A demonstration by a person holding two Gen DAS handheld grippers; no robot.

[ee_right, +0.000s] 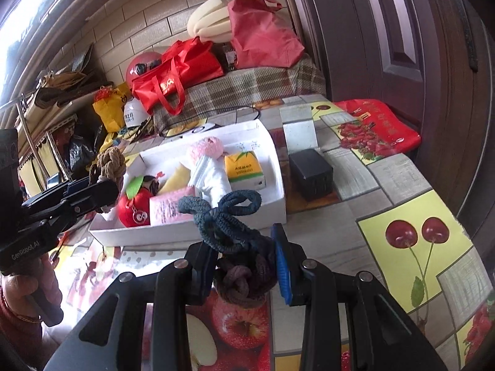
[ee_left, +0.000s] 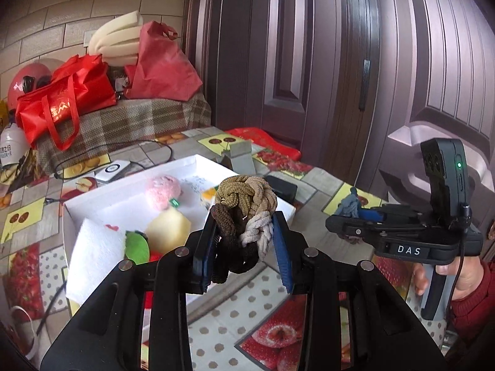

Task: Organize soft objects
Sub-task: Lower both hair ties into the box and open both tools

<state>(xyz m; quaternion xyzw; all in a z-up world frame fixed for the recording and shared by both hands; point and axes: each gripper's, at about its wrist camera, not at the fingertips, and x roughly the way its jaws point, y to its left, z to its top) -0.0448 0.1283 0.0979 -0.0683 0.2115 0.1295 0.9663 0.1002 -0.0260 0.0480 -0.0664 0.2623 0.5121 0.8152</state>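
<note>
Braided cord knots are what we're carrying, one per gripper. Left gripper is clamped on the brown-tan-white knot: pads press its lower half, tan loops bulge out above the tips. It hangs in the air at about 6 o'clock of the white box, over the near rim.

Right gripper pinches the dark blue-grey knot by its lower bulk; blue loops splay above the fingers. It sits just short of the box's near wall, at about 5 o'clock from the box centre.

Box already has a pink plush ball, red apple toy, yellow tissue pack, white cloth roll and a pink packet.

Handling, our read: both knots are light, squashy and grippy, nothing fragile. Loose loops could snag on a pad at release, so hold the dense core, not a single strand.

Free floor in the box looks scarce; left side at 9 o'clock seems best.

Black block sits on the table at 3 o'clock of the box.
</note>
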